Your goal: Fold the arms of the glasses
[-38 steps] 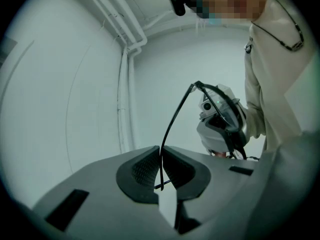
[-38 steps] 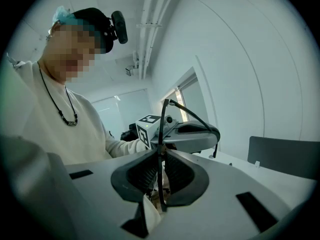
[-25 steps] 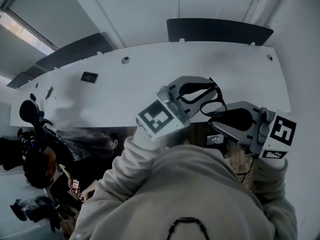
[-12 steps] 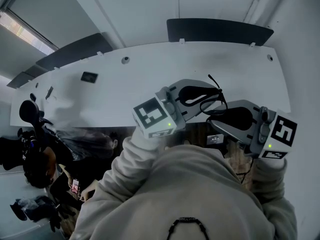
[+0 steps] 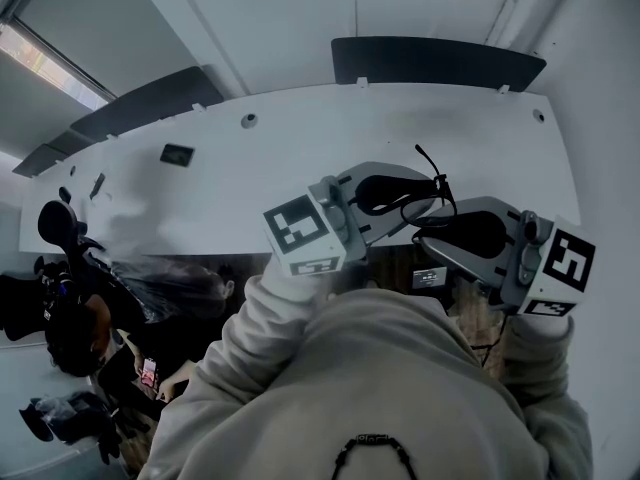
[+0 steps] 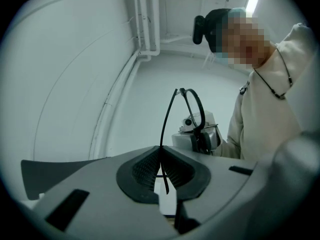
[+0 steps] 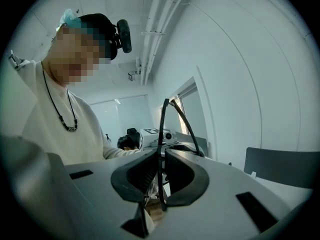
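The jaws of the left gripper (image 5: pixel 420 186) are closed nearly all the way, and the dark ribbed pads pinch one thin black arm of the glasses (image 5: pixel 437 183). In the left gripper view the arm (image 6: pixel 167 119) rises straight up out of the narrow slit between the pads (image 6: pixel 161 166). At its top it meets a rounded loop of the frame, which curves down toward the right gripper (image 6: pixel 197 134) just beyond.

The jaws of the right gripper (image 5: pixel 432 230) stand slightly wider, but are also clamped on the glasses. In the right gripper view a thin black strip of the frame (image 7: pixel 162 129) stands between the two pads (image 7: pixel 161 176), pressed from both sides. A second slim curve branches off from its top to the right. Whether the strip is a rim or the other arm cannot be told.

The glasses are in the air, carried by both grippers at once, with the tips of the two grippers close together. In the head view they hang over the near edge of the white surface (image 5: pixel 300 158), in front of the person's chest, and one arm tip pokes up and away over the surface. The left gripper reaches in from the lower left, the right gripper from the lower right. Each has its marker cube nearest the person's pale sleeves.

Dark chair backs (image 5: pixel 440 63) stand along the far side of the surface.
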